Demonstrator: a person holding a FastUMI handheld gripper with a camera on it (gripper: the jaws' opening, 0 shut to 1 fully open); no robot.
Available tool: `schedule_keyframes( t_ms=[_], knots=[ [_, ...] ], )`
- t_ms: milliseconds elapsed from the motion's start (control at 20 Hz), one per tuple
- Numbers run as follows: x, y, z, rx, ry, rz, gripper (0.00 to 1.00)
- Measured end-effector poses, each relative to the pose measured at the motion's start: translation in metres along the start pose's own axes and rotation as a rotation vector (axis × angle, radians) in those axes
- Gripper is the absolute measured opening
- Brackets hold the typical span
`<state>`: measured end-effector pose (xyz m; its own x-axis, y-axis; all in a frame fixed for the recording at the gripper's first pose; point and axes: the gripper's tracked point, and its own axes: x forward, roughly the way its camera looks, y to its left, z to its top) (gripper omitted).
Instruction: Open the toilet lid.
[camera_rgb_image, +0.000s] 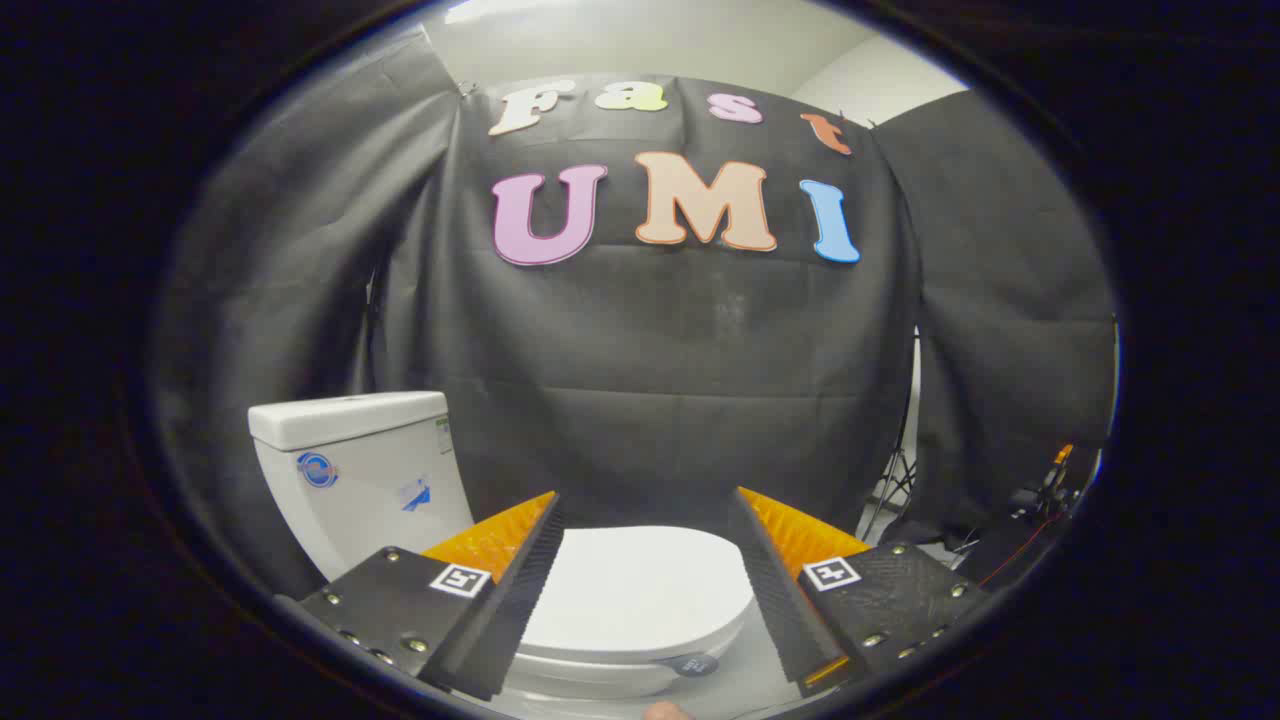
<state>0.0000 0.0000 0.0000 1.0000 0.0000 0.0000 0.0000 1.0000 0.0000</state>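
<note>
Toilet lid down; jaws wide apart, holding nothing.

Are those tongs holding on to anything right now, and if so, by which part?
Nothing is held. The tongs stand open, and the closed toilet lid lies below and beyond the gap between them, untouched. The tank stands off to one side.

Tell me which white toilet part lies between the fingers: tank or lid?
The closed toilet lid, flat between the open gripper fingers; the tank stands upright beyond the left finger.
</note>
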Motion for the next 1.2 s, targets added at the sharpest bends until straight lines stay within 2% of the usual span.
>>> schedule_keyframes(
  t_ms=[1200],
  knots=[
    [0.001, -0.014, -0.005, 0.021, 0.011, -0.029, 0.98]
  ],
)
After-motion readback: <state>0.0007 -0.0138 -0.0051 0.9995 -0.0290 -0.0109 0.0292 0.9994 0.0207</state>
